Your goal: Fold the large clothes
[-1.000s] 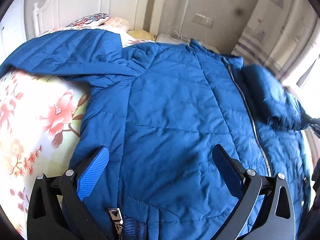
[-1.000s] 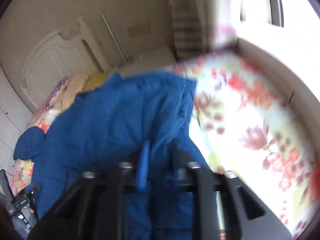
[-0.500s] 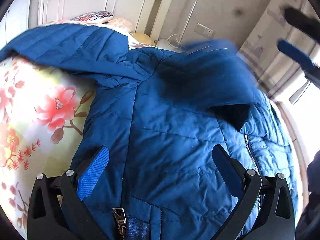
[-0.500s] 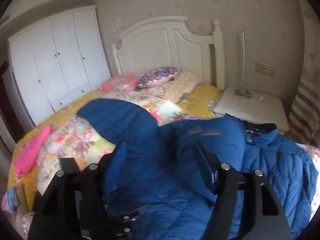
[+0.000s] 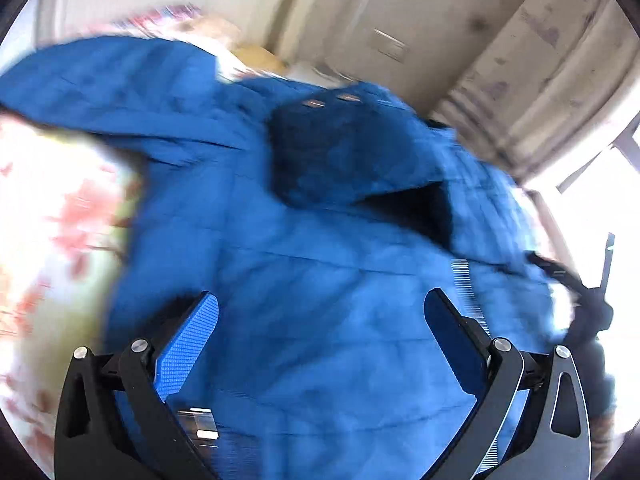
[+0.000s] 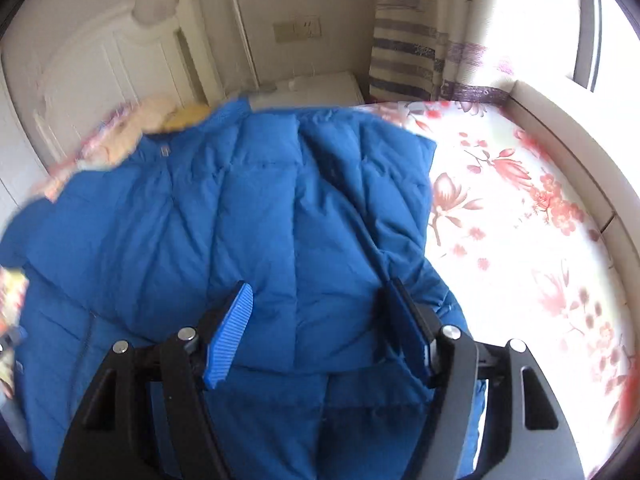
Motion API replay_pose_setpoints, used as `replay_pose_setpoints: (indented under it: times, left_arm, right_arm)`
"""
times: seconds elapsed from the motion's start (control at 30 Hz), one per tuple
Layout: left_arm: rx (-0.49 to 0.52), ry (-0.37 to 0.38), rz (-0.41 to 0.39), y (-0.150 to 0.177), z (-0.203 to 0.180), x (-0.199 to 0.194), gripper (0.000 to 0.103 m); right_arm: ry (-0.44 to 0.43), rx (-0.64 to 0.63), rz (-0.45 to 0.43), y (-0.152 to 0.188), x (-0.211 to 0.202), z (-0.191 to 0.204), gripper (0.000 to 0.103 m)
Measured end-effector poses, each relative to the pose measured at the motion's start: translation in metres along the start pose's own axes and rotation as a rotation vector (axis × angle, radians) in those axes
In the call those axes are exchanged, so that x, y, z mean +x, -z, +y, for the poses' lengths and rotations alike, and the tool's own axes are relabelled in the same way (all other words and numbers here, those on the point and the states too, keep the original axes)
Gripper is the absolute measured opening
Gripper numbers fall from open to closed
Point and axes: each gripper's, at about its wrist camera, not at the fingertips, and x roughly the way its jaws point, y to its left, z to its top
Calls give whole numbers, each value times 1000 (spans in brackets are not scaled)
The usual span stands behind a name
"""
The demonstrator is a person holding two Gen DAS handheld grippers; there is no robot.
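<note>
A blue quilted jacket [image 5: 320, 280] lies spread on the floral bed. Its right sleeve [image 5: 352, 148] is folded across the chest; its left sleeve [image 5: 112, 84] stretches out to the far left. The left wrist view is blurred. My left gripper [image 5: 320, 312] is open and empty above the jacket's lower front, near the zipper pull [image 5: 198, 424]. In the right wrist view the jacket [image 6: 192, 232] has the folded sleeve [image 6: 360, 208] lying over it. My right gripper [image 6: 320, 304] is open and empty just above the jacket.
The floral bedsheet [image 6: 520, 220] lies to the right of the jacket. A white headboard [image 6: 100, 64], pillows [image 6: 152, 116] and a white bedside table [image 6: 320, 84] stand at the far end. A striped curtain [image 6: 404, 52] and a bright window [image 6: 560, 20] are at the right.
The right gripper has let go of the right sleeve, which now lies folded across the chest, and has swung back over the jacket. The left gripper has shifted, blurring its view.
</note>
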Motion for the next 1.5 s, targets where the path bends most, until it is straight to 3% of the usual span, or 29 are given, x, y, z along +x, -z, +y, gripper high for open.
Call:
replay_pose_setpoints:
  times: [0.1, 0.17, 0.3, 0.43, 0.53, 0.57, 0.63, 0.7, 0.77, 0.83, 0.9, 0.93, 0.97, 1.0, 1.07, 1.13, 1.2, 1.23, 1.27, 1.37, 1.5]
  left_arm:
    - [-125, 210, 38, -16, -8, 12, 99]
    - [-217, 306, 25, -27, -10, 24, 99]
    - [-443, 341, -36, -43, 1, 55, 99]
    - [-554, 294, -110, -58, 15, 70, 96]
    - [-624, 269, -131, -69, 29, 77, 72]
    - [-622, 262, -135, -75, 32, 77, 55]
    - [-534, 237, -123, -84, 31, 80, 41]
    - [-367, 153, -173, -85, 12, 64, 32]
    - [-52, -6, -305, -78, -30, 31, 28]
    - [159, -101, -366, -64, -59, 14, 28]
    - [308, -262, -307, -51, -76, 20, 29]
    - [311, -307, -258, -52, -75, 28, 35]
    - [272, -348, -174, -53, -64, 41, 47]
    - [207, -364, -116, -54, -50, 49, 53]
    - [83, -354, -94, -62, -29, 47, 66]
    - [-7, -396, -205, -64, -20, 20, 72]
    - [-33, -423, -412, -64, -31, -18, 86]
    - [-14, -411, -448, -64, -36, -26, 95]
    - [50, -389, -443, -72, -50, -25, 95]
    - [175, -399, -236, -85, -68, 22, 96]
    - [179, -432, -23, -79, -46, 86, 96]
  right_arm:
    - [-4, -8, -3, 2, 2, -1, 70]
    - [-14, -5, -8, -1, -2, 6, 70]
    - [-31, 3, -17, -3, -2, 3, 70]
    - [-27, -1, -15, -5, 1, 5, 70]
    - [-32, 2, -18, -4, 0, 5, 70]
    - [-33, 3, -18, -4, 0, 5, 70]
    - [-36, 5, -19, -4, 0, 4, 70]
    - [-39, 7, -19, -4, 1, 4, 70]
    - [-41, 8, -20, -4, 1, 4, 70]
    - [-41, 7, -20, -4, 0, 4, 71]
    - [-42, 6, -19, -4, 1, 4, 71]
    - [-43, 6, -19, -4, 1, 4, 71]
    - [-42, 6, -20, -4, 1, 4, 71]
    - [-42, 6, -20, -4, 1, 4, 71]
    - [-39, 2, -20, -4, 1, 5, 71]
    - [-35, -1, -19, -4, 1, 6, 71]
    - [-34, -2, -18, -5, 2, 6, 71]
    - [-33, -3, -17, -5, 2, 6, 71]
    - [-31, -4, -16, -5, 2, 6, 71]
    - [-24, -10, -15, -5, 3, 7, 71]
    - [-7, -24, -8, -5, 4, 9, 71]
